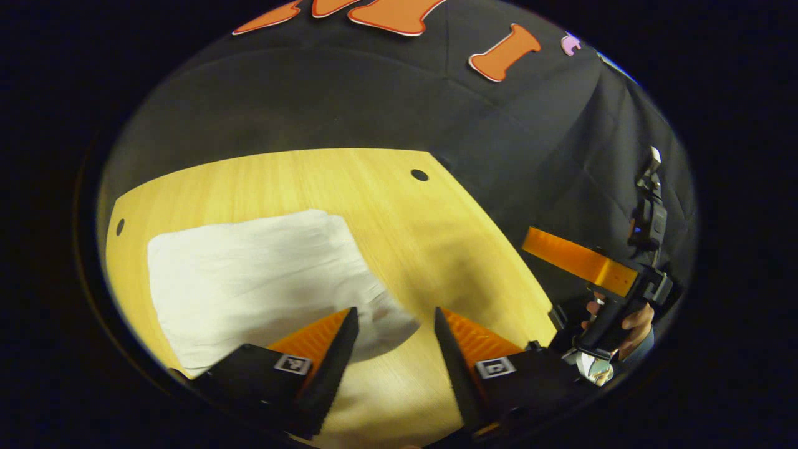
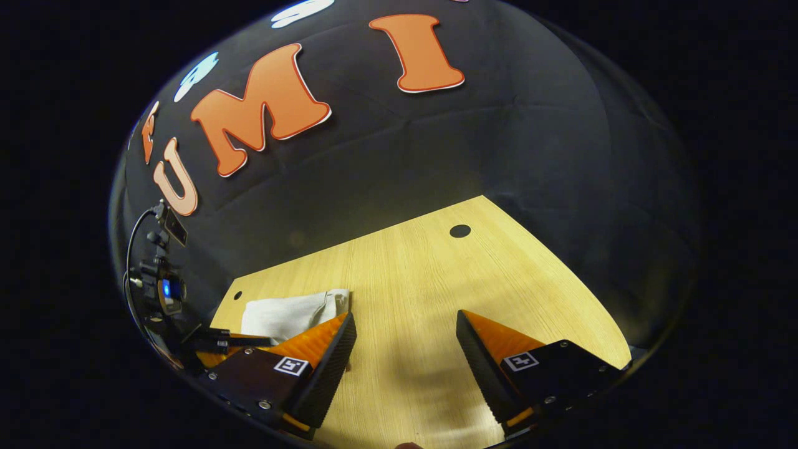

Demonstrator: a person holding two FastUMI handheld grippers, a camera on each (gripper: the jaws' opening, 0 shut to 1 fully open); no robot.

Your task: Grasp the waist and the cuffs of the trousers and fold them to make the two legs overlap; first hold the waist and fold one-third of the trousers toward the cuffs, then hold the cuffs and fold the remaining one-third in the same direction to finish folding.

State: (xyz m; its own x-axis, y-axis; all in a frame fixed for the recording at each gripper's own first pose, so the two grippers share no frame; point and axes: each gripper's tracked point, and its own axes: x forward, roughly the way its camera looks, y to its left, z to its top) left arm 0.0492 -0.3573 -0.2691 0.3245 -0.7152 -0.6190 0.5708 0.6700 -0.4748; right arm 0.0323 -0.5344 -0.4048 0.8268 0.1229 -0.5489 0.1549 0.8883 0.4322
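- Bench (image 1: 399,206) of pale wood is the biggest thing. It has small dark holes near its edges and a black cloth wall behind it.
- Trousers (image 1: 249,280) come next. They are white and lie flat on the bench in one neat block, with no legs sticking out. In the right gripper view the trousers (image 2: 290,315) sit well off to the left side.
- Left claw (image 1: 396,321) hangs just above the near corner of the trousers. It is wide open and holds nothing.
- Right claw (image 2: 405,337) is over bare wood, away from the cloth. It is wide open too, with nothing in it. In the left gripper view it is off to the right, past the bench edge, held by a hand (image 1: 629,324).
- I think the folding looks done, or very nearly. The next move may be just to lift both claws away and not bump the neat pile.
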